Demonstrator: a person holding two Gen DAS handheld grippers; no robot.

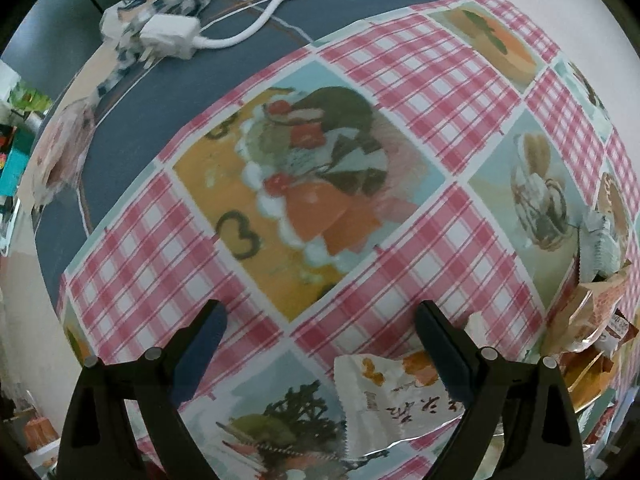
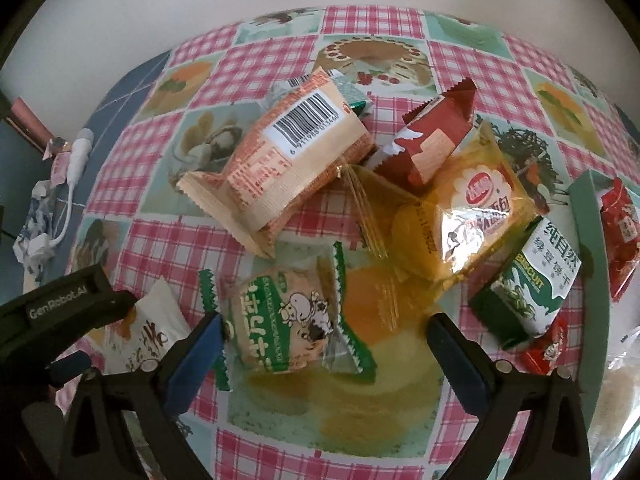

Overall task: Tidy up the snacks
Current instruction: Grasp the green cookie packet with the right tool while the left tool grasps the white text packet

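Observation:
In the right wrist view a pile of snack packets lies on the checked tablecloth [image 2: 168, 240]: a beige barcode packet [image 2: 280, 152], a dark red packet [image 2: 432, 140], a yellow bread packet [image 2: 468, 216], a green-white biscuit packet [image 2: 532, 284] and a green-edged cow packet [image 2: 288, 316]. My right gripper [image 2: 324, 336] is open, its fingers either side of the cow packet, just above it. My left gripper [image 1: 320, 324] is open and empty over the cloth; a white packet [image 1: 384, 400] lies by its right finger [image 1: 444, 344] and shows in the right view [image 2: 148, 332] too.
A teal box [image 2: 588, 216] holding a red packet [image 2: 620, 232] stands at the right. More packets [image 1: 588, 320] crowd the left view's right edge. A white charger and cable [image 1: 172, 36] and crumpled wrappers [image 1: 168, 0] lie on the blue cloth beyond.

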